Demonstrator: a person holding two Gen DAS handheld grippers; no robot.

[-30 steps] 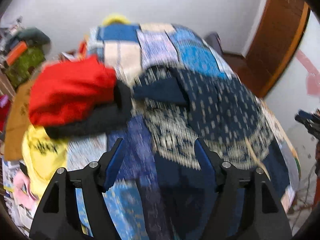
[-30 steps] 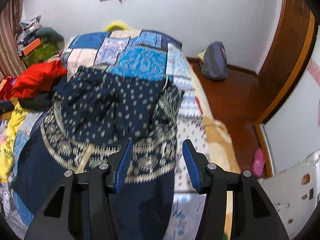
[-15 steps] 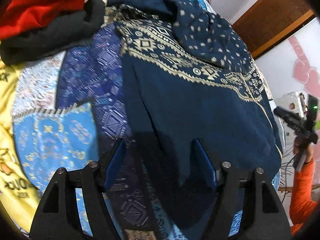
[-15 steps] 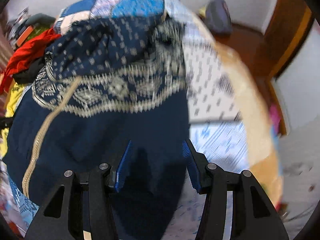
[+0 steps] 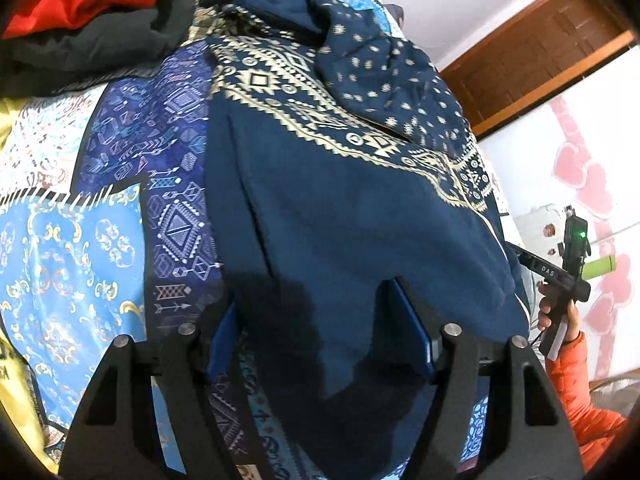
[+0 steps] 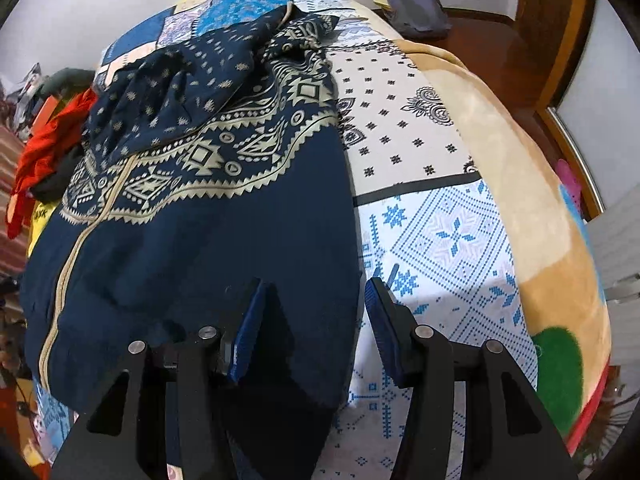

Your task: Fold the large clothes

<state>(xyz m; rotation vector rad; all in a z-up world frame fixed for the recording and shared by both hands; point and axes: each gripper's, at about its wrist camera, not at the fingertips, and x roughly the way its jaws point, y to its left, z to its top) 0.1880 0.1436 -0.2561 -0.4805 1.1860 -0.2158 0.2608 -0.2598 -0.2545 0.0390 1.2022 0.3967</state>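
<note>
A large navy garment [image 5: 320,208] with a cream patterned band and a dotted hood lies spread on the patchwork bedspread [image 5: 80,248]. My left gripper [image 5: 316,320] hangs low over its near left corner. The jaws stand wide, with the cloth's edge lying loose between the blue pads [image 5: 410,320]. In the right wrist view my right gripper [image 6: 312,316] is open over the navy garment's [image 6: 200,240] near right edge, one pad [image 6: 248,320] above the cloth, the other above the white-and-blue bedspread [image 6: 440,240]. A cream zip line runs down the garment's left side.
Red and black clothes [image 5: 80,20] are piled at the bed's far left. A grey bag [image 6: 416,4] sits on the wooden floor beyond the bed. A beige blanket [image 6: 500,140] drapes the bed's right edge. A person's orange sleeve [image 5: 576,380] shows at the right of the left wrist view.
Both grippers have dropped and tipped downward toward the garment's near hem. The navy cloth now fills both views, and the far wall has mostly left the frames. Jaw widths look the same.
</note>
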